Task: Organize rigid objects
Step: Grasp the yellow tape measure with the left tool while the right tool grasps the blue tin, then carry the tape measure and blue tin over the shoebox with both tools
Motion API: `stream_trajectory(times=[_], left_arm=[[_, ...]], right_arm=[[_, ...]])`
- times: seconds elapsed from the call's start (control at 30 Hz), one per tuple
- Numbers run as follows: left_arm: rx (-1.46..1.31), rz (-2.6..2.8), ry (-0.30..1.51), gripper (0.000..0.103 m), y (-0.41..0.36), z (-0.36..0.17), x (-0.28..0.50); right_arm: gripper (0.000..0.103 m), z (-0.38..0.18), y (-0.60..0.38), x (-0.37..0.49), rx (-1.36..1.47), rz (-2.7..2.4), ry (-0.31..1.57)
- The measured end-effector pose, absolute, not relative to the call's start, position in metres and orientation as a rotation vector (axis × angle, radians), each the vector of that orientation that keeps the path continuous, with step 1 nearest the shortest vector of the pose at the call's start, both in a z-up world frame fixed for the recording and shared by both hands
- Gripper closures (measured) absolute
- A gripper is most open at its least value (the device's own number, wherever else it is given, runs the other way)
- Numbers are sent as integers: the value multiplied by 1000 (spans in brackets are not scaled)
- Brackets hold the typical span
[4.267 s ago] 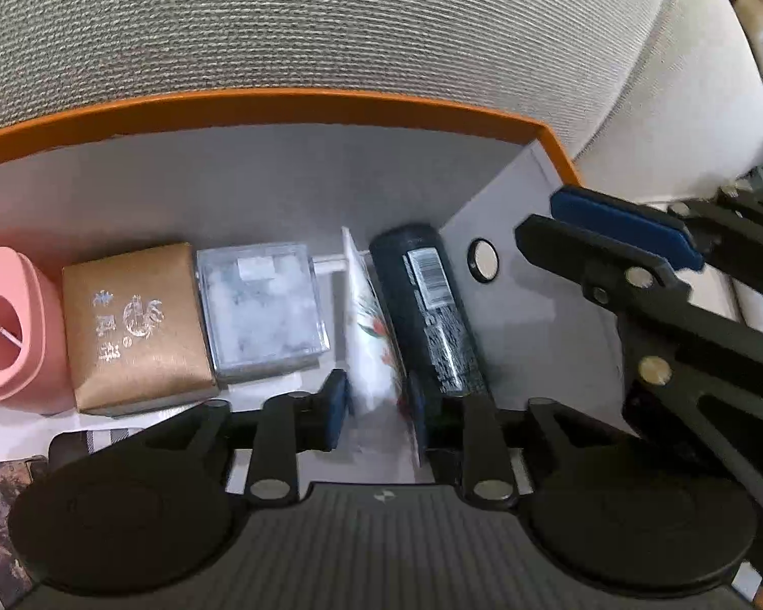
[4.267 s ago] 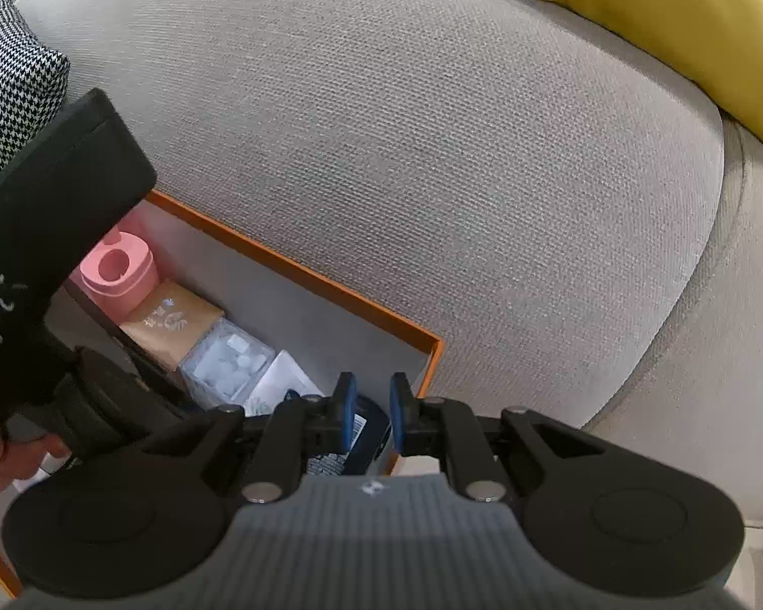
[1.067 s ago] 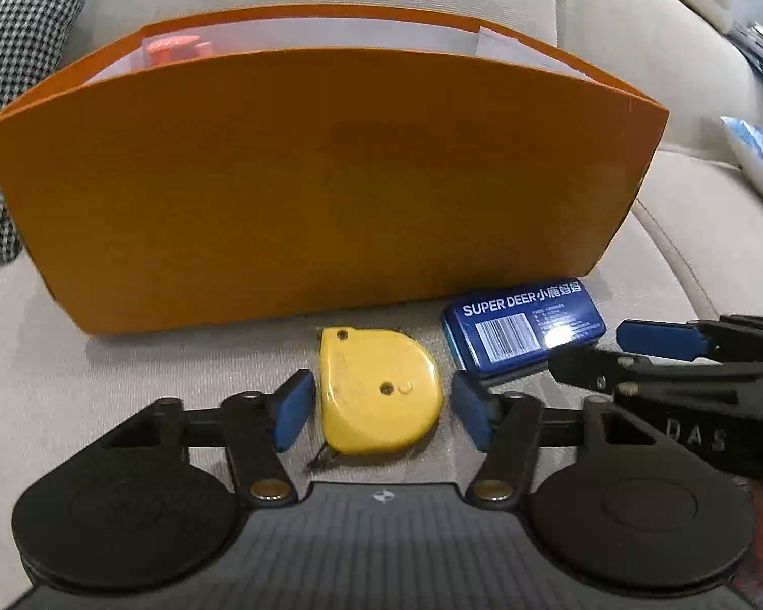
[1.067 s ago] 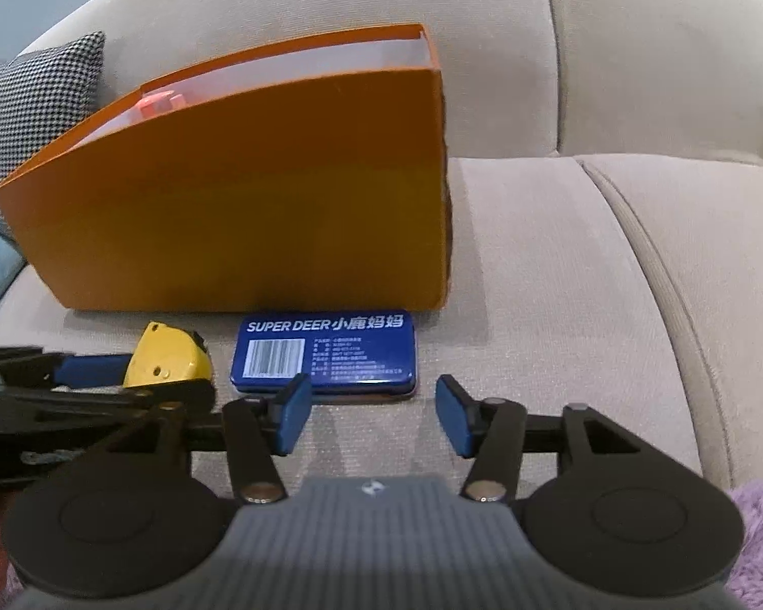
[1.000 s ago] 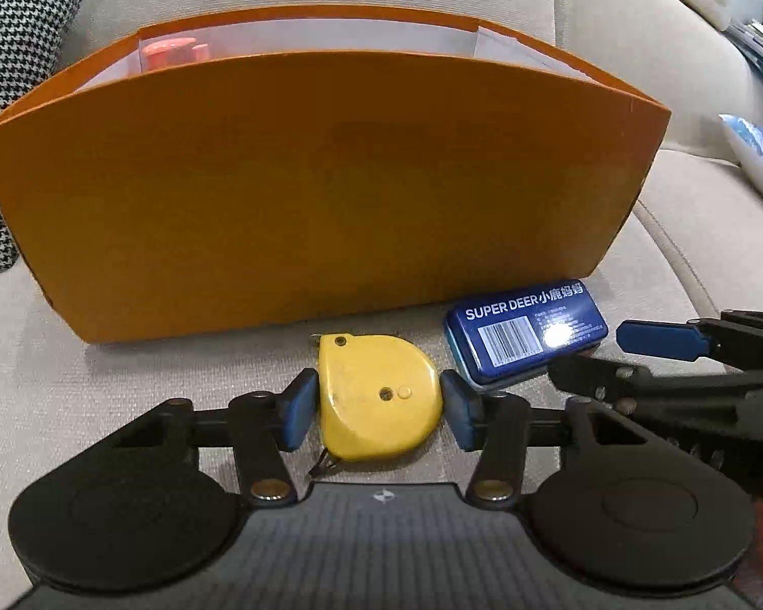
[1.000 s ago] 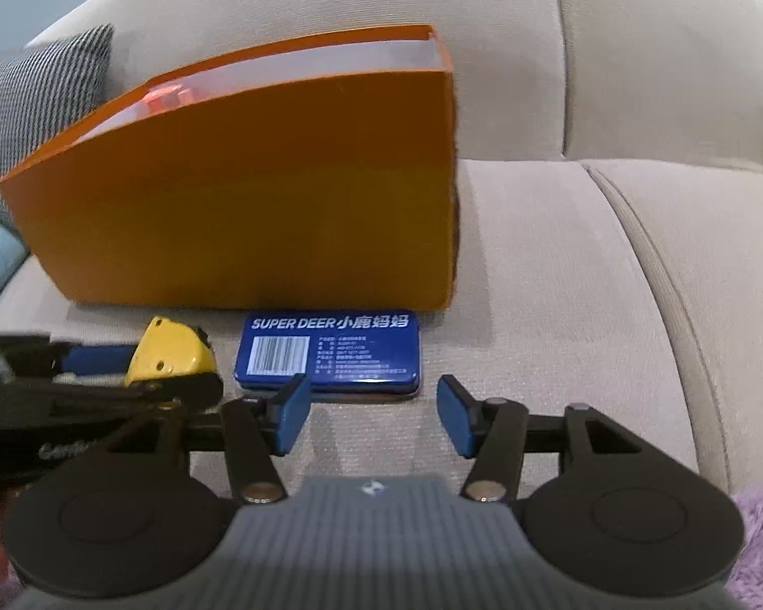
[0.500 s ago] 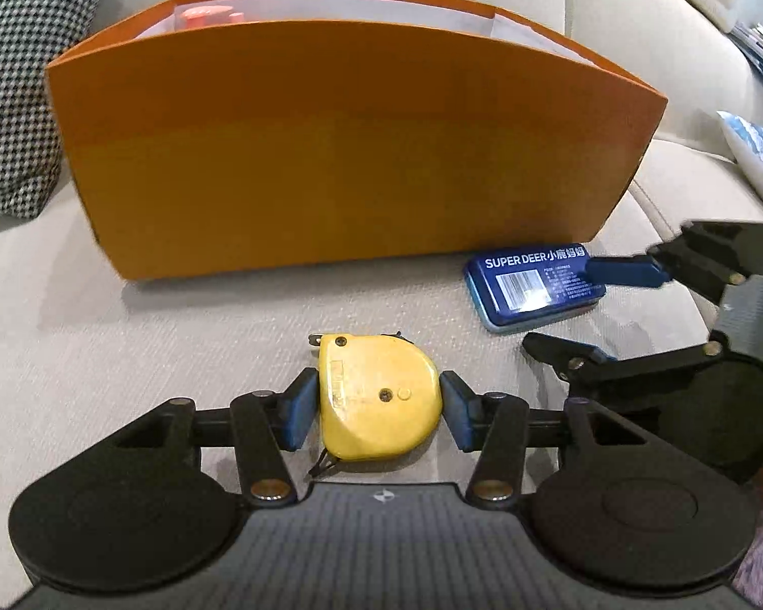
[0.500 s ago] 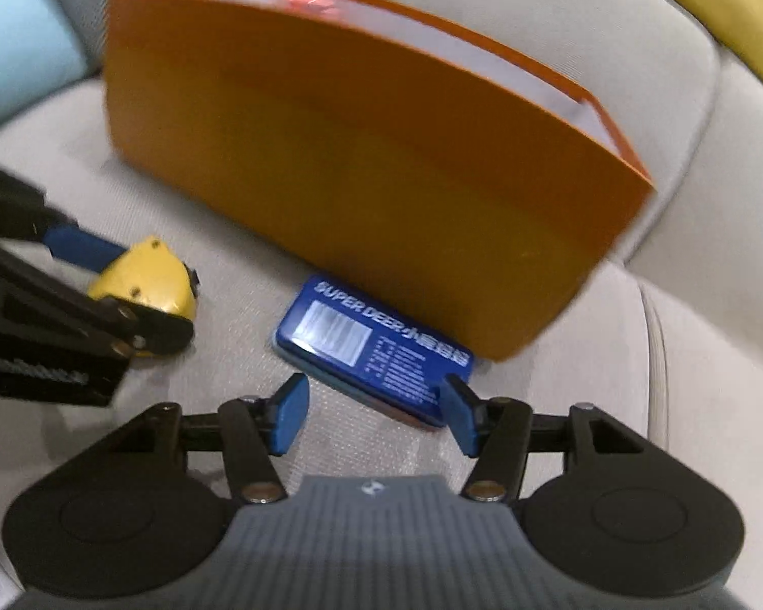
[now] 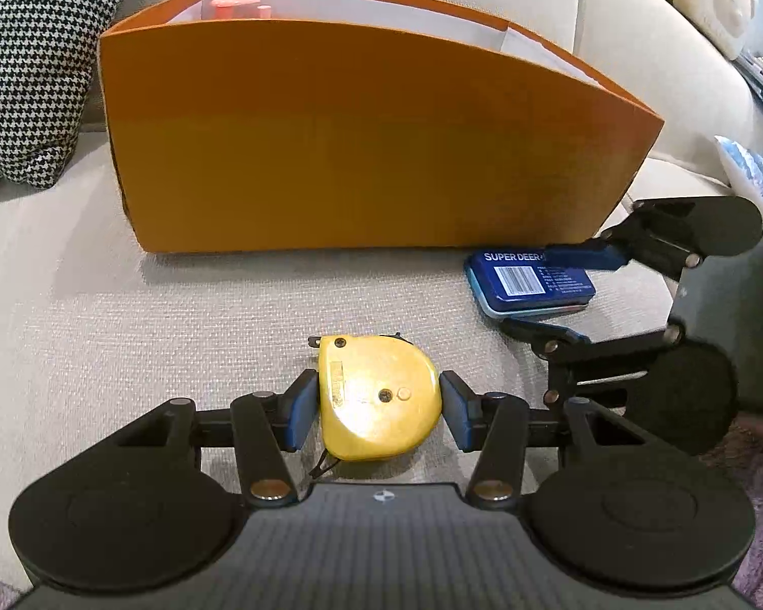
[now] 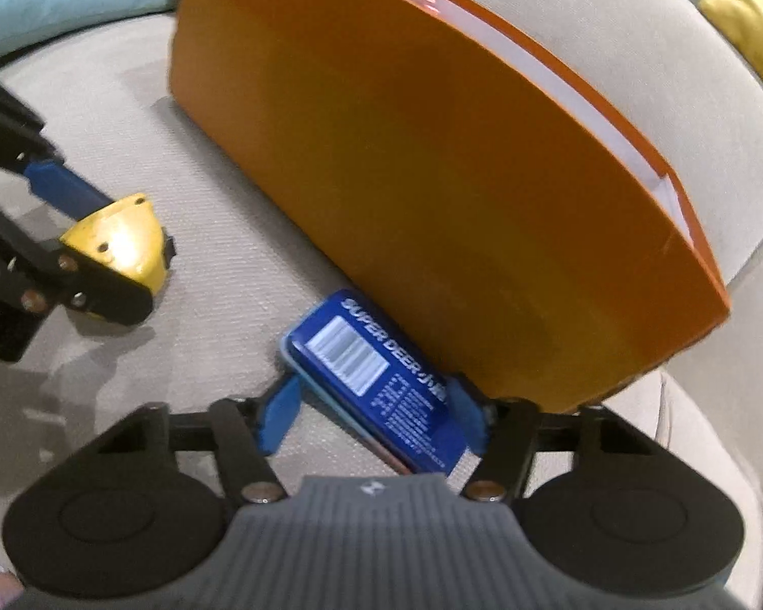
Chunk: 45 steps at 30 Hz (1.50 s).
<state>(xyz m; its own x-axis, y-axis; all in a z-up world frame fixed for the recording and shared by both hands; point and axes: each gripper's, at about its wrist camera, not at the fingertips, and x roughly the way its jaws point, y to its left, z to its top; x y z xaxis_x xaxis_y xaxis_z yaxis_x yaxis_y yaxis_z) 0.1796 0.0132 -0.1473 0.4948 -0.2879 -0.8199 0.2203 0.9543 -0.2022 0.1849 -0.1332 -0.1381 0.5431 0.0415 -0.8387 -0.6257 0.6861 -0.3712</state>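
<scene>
Sofa cushions (image 9: 127,315) of pale grey weave carry everything, with a houndstooth pillow (image 9: 30,51) at the far left. Largest on the seat is the orange box (image 9: 361,142), standing upright against the backrest; over its rim only a pink object (image 9: 231,2) at the far-left end and a white inner lining show, the rest of its contents hidden by the near wall. A blue tin (image 9: 526,279) printed "SUPER DEER" lies flat on the seat at the foot of the box's right end, touching or almost touching the wall in the right wrist view. A yellow tape measure (image 9: 379,399) sits nearer and to the left, well clear of the box.

The left hand-held gripper (image 9: 379,406) is clamped on the tape measure, both blue pads pressed against its sides. The right hand-held gripper (image 10: 369,414) stands wide apart astride the blue tin (image 10: 376,381), one pad at each long edge; whether the pads already touch it cannot be told, as that view is blurred.
</scene>
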Motion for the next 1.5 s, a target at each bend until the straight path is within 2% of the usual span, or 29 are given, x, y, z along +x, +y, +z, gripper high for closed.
stream_trajectory(times=[0.07, 0.17, 0.27, 0.43, 0.6, 1.07, 1.27, 1.5], left_arm=[[-78, -312, 999, 45, 15, -145, 176], [-84, -317, 986, 45, 18, -140, 172], [-90, -317, 975, 45, 20, -136, 169], [-94, -326, 967, 45, 22, -127, 166], [-99, -322, 969, 45, 24, -124, 164], [-113, -320, 992, 45, 22, -130, 172], [-156, -327, 973, 45, 30, -113, 173], [-202, -350, 889, 45, 40, -62, 180]], right_arm=[[63, -141, -123, 176, -817, 456, 880], [72, -142, -112, 163, -907, 469, 828], [79, -138, -110, 153, -948, 467, 780], [89, -117, -114, 154, -833, 446, 791], [89, -95, -124, 174, -587, 433, 897], [87, -107, -159, 210, -223, 338, 1100], [90, -96, -159, 204, -190, 332, 1082], [90, -39, -168, 195, -84, 384, 1015]])
